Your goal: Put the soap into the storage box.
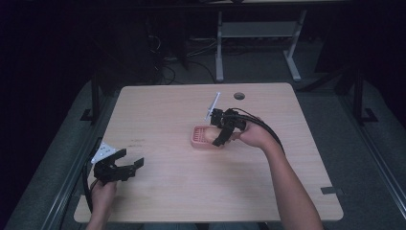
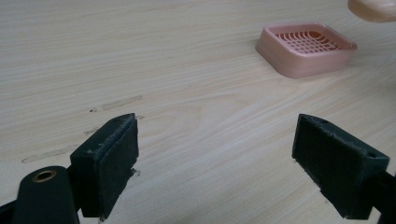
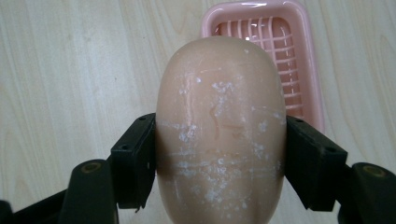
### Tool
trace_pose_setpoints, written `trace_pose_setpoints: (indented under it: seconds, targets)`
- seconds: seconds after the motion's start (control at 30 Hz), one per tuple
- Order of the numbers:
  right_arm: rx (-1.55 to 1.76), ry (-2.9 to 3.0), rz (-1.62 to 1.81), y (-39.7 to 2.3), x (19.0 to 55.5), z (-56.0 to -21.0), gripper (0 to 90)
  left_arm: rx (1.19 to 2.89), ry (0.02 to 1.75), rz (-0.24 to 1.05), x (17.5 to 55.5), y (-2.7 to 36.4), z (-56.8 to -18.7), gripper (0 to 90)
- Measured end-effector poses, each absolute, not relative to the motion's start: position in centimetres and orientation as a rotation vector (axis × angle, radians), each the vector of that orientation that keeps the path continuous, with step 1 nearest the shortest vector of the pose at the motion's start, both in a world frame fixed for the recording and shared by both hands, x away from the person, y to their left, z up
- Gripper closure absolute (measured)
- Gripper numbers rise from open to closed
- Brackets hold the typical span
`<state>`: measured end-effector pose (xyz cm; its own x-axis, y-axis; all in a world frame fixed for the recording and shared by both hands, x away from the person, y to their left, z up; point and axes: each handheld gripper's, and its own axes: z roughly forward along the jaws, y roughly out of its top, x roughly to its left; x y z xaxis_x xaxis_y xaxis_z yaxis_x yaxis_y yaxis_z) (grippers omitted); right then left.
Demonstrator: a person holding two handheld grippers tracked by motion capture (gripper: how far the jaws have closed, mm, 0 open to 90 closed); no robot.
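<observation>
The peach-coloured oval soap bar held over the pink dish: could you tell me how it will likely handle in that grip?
The peach-coloured oval soap bar looks stiff: the right tongs pinch its sides without visibly denting it. Its rounded, smooth sides could probably slip between the flat pads. The whitish scuffs suggest a fairly soft surface that marks easily. Set on the pink slatted plastic dish, it should probably rest steadily.

One desk (image 1: 158,110) — on it one pink soap dish (image 2: 306,49). One peach soap bar (image 3: 219,130). Two hand-held grippers — left hand-held gripper (image 1: 125,162), right hand-held gripper (image 1: 218,128).
</observation>
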<state>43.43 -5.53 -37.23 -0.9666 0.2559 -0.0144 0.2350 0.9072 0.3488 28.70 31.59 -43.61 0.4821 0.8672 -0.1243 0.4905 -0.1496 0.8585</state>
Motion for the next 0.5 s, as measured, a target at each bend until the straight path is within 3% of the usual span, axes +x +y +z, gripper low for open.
trace_pose_setpoints:
  seconds: [0.5]
  targets:
    - [0.405, 2.999, 0.557, -5.1, 45.2, -36.4, 31.9, 1.801, 1.145, 0.507, 28.7, 31.5, -43.6, 14.3]
